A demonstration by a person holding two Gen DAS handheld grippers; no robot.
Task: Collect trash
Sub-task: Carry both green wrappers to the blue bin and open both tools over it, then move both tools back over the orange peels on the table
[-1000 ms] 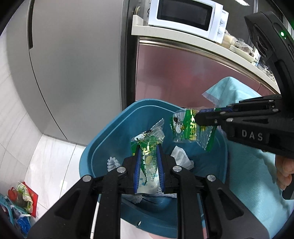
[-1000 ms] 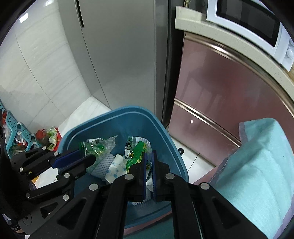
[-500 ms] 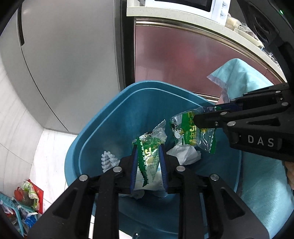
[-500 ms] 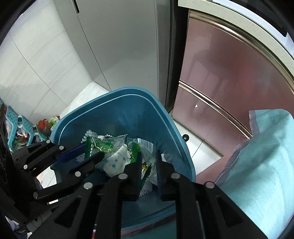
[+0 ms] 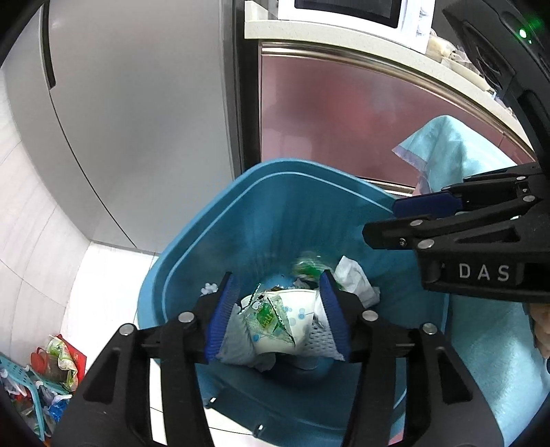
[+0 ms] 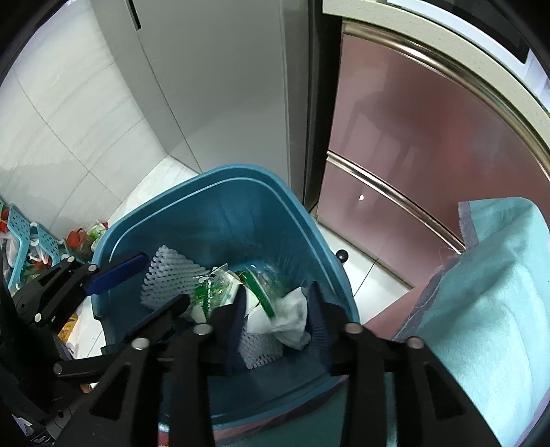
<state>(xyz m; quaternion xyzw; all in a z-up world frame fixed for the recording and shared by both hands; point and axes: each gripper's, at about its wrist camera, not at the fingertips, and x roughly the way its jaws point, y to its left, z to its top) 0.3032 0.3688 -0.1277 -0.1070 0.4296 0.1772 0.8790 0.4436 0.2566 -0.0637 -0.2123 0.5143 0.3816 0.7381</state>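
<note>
L jaws: your left gripper [image 5: 276, 311] is spread wide, nothing betw the pads; it hovers over the bin mouth.
R jaws: your right gripper [image 6: 278, 325] is also wide apart, empty, over the same bin.
Trash: green wrapper [image 5: 270, 314] lies on the pile inside the blue bin [image 5: 220, 220], straight below and fwd of the L jaws, apart from them. A 2nd green wrapper [image 6: 256, 285] sits a bit further in, beside a white tissue [image 6: 290, 316] and white foam net [image 6: 168, 278].
Axis: wrappers crumpled, no clear long axis.
Nearer hand: both abt equal over the bin; L sits over the near wrapper, R over the tissue side.
Judgement: both pieces look dropped in, so this load seems done; next move prob means lifting both up and out to fetch more.
Around: teal cloth [image 6: 481, 309] just R of the bin; grey fridge [image 5: 137, 103] behind; reddish cabinet [image 6: 412, 137] and microwave [image 5: 354, 13] on counter above.
In the way: bin rim close under both jaws, and your two grippers are near each other, so go straight up, don't swing across.
Floor: more litter [image 5: 58, 361] by a teal basket [image 6: 24, 237] far L, well apart from the bin.
</note>
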